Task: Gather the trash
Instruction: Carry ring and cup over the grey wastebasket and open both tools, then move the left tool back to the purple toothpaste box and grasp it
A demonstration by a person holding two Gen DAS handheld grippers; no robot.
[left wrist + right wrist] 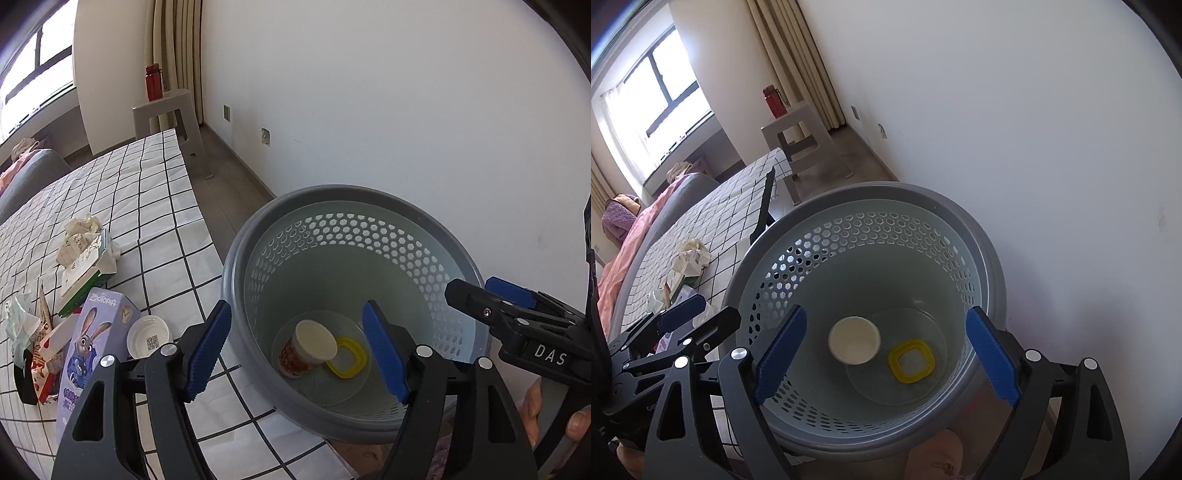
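Note:
A grey perforated waste basket [255, 236] stands beside the checked table [155, 192]; it also shows in the right wrist view [960, 206]. Inside lie a paper cup [312, 345] and a yellow square lid [349, 356], seen again in the right wrist view as the cup [854, 340] and lid [911, 360]. My left gripper [295, 354] is open and empty, straddling the basket's near rim. My right gripper [886, 362] is open and empty above the basket mouth; it also shows at the right of the left wrist view [491, 299].
Trash lies on the table: a purple Zootopia carton [92, 347], a white cap [149, 336], a green-and-white box with crumpled paper [86, 258], and wrappers [33, 343]. A grey stool [166, 110] with a red bottle [153, 82] stands behind. A white wall [369, 92] is at the right.

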